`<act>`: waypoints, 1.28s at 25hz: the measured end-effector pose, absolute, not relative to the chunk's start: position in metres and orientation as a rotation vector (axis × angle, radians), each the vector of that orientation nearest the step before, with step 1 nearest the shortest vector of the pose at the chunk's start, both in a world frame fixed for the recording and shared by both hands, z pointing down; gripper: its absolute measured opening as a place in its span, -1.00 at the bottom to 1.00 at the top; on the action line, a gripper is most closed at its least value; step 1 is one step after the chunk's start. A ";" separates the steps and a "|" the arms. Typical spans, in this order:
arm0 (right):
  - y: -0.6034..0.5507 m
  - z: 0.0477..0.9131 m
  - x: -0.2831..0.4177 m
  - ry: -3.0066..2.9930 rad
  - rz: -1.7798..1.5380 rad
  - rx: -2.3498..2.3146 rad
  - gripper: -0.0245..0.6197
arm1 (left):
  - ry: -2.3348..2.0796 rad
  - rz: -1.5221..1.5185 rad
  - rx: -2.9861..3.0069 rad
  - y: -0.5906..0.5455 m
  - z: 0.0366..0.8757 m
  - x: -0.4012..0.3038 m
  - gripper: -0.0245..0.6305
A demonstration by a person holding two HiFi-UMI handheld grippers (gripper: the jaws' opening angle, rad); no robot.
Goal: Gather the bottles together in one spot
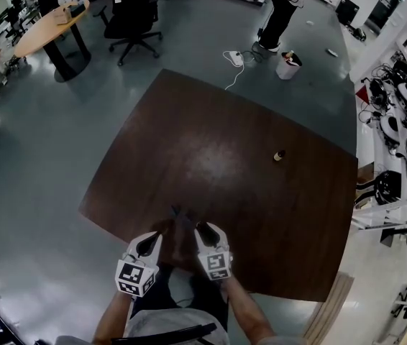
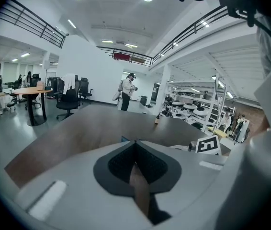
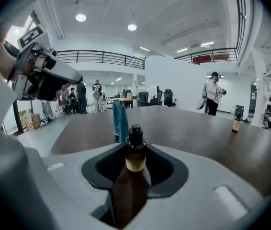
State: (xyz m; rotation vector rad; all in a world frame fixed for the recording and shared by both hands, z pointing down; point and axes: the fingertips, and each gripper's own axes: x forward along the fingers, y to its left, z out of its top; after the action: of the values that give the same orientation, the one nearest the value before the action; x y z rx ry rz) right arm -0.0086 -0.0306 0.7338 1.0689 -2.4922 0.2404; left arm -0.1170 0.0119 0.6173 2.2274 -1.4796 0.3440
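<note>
A small brown bottle with a black cap stands upright in my right gripper, which is shut on its body. The blue fingertips show just beyond its neck. A second small brown bottle stands alone on the dark brown table, toward the far right; it also shows as that bottle in the right gripper view and that bottle in the left gripper view. My left gripper hangs close beside the right one, its jaws together and holding nothing. Both grippers hover near the table's near edge, left gripper and right gripper.
Grey floor surrounds the table. A round wooden table and black office chairs stand at the far left. A person stands beyond the table's far edge by a white bucket. Shelves with equipment line the right side.
</note>
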 end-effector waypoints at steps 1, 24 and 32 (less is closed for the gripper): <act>-0.030 0.735 -0.008 -2.489 0.242 1.066 -0.51 | -1.483 0.345 2.225 0.012 0.617 -0.118 -0.92; -0.032 0.740 -0.010 -2.479 0.260 1.057 -0.51 | -1.483 0.342 2.223 0.011 0.620 -0.119 -0.92; -0.030 0.740 -0.010 -2.504 0.292 1.052 -0.39 | -1.478 0.346 2.225 0.013 0.620 -0.120 -0.92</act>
State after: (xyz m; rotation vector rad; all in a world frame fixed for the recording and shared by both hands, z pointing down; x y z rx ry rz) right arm -0.0099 -0.0305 0.7395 1.0521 -2.5038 0.2923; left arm -0.1199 0.0126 0.6199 2.2255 -1.4782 0.3455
